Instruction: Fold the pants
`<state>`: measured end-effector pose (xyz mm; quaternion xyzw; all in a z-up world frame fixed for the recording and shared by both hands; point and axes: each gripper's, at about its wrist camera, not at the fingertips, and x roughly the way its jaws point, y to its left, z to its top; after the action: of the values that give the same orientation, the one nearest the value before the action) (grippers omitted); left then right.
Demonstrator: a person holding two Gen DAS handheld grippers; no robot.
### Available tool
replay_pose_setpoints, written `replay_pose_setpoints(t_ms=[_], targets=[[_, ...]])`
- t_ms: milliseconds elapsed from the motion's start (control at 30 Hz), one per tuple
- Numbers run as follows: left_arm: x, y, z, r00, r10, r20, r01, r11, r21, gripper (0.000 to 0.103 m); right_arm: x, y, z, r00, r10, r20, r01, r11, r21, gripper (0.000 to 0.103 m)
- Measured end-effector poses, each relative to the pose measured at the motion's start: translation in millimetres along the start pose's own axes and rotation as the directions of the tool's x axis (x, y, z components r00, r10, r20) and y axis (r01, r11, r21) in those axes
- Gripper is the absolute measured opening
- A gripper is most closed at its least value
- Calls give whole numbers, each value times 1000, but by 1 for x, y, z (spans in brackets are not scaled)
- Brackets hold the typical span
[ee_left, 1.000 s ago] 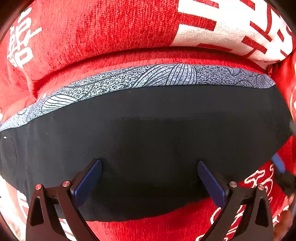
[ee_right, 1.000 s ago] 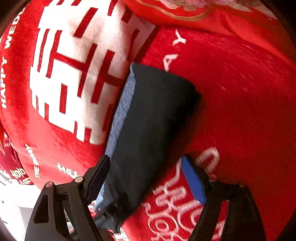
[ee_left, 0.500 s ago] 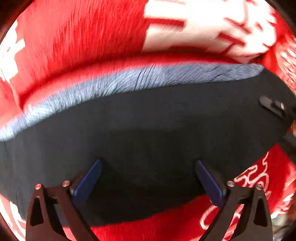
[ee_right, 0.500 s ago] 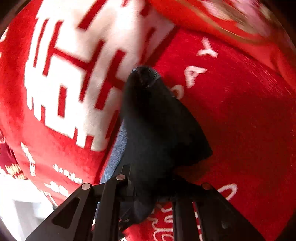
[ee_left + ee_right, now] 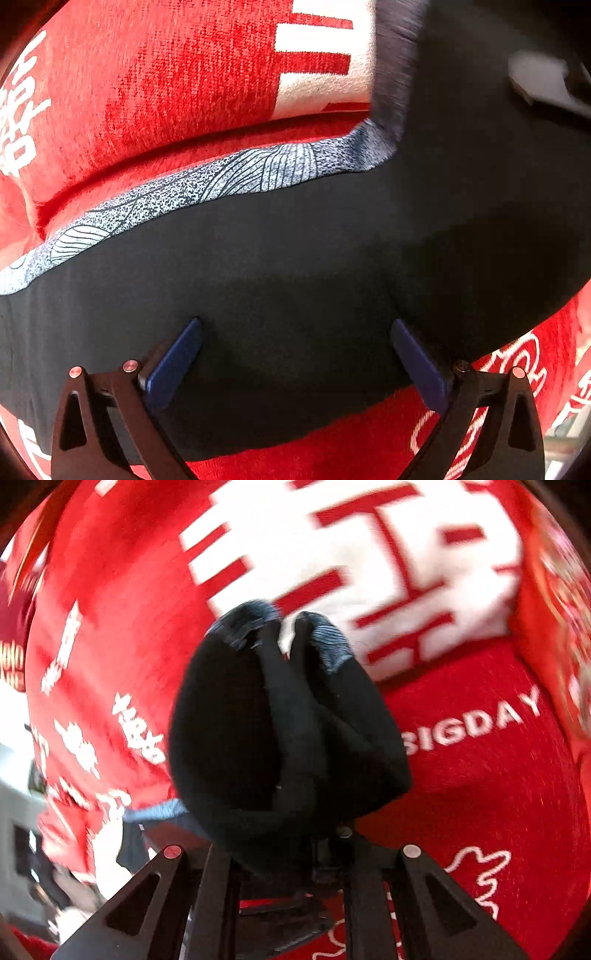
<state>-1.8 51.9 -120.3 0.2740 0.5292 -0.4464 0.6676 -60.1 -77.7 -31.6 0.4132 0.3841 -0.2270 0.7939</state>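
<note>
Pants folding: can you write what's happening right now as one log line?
right gripper: shut on pants, end lifted | left gripper: open over pants | surface: red blanket

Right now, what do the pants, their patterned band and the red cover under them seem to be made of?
Pants: smooth matte dark fabric, perhaps a soft knit, since it bunches limply in the shut right gripper. Patterned band: grey-white printed cloth with fine line drawings. Red cover: plush, towel-like pile; its fuzzy nap shows.

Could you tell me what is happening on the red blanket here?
A person is folding dark pants on a red blanket. The right hand-held gripper is shut on one end, bunched and raised off the blanket. The left hand-held gripper is open over the flat part, its fingers astride the near edge.
</note>
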Motion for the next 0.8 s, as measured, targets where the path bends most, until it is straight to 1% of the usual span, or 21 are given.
replay_pose_setpoints(t_ms=[67, 167, 267, 333, 433, 500, 533, 567, 600, 667, 700, 733, 767, 800], targets=[[-8, 10, 1, 1000, -21, -22, 21, 1000, -2, 101, 4, 26, -2, 1000, -26, -8, 25, 997, -72, 14], [-35, 44, -6, 1000, -25, 4, 25, 997, -67, 101, 17, 65, -7, 997, -71, -25, 66, 984, -168, 15], [-61, 98, -22, 1000, 22, 11, -20, 992, -125, 101, 43, 101, -19, 991, -128, -45, 113, 962, -250, 18], [-69, 130, -32, 998, 55, 0, -54, 985, -162, 101, 65, 122, -30, 984, -169, -61, 144, 942, -303, 21], [-74, 180, -48, 993, 111, -27, -114, 970, -215, 101, 102, 147, -69, 966, -244, -87, 193, 901, -387, 25], [-72, 208, -59, 988, 146, -49, -153, 958, -243, 101, 124, 167, -94, 950, -295, -100, 219, 861, -459, 26], [-71, 220, -64, 987, 152, -57, -162, 952, -260, 101, 138, 177, -108, 938, -333, -94, 245, 830, -501, 29], [-70, 230, -68, 985, 161, -64, -173, 946, -275, 101, 144, 183, -117, 929, -363, -74, 273, 805, -527, 31], [-67, 236, -70, 981, 176, -78, -192, 941, -279, 101, 152, 190, -127, 913, -406, -44, 314, 768, -559, 32], [-64, 249, -69, 981, 175, -88, -194, 933, -304, 101, 160, 201, -141, 889, -457, -10, 359, 712, -604, 47], [-63, 257, -71, 980, 174, -94, -196, 927, -321, 101, 157, 200, -142, 889, -458, -8, 360, 708, -608, 50], [-63, 260, -71, 981, 168, -95, -191, 924, -332, 101, 154, 202, -145, 895, -445, -14, 346, 715, -608, 57], [-64, 265, -73, 983, 160, -94, -183, 921, -343, 101, 150, 204, -143, 908, -419, -27, 319, 731, -603, 63], [-67, 270, -72, 984, 153, -89, -175, 920, -351, 101, 140, 202, -142, 921, -388, -40, 289, 749, -596, 64]])
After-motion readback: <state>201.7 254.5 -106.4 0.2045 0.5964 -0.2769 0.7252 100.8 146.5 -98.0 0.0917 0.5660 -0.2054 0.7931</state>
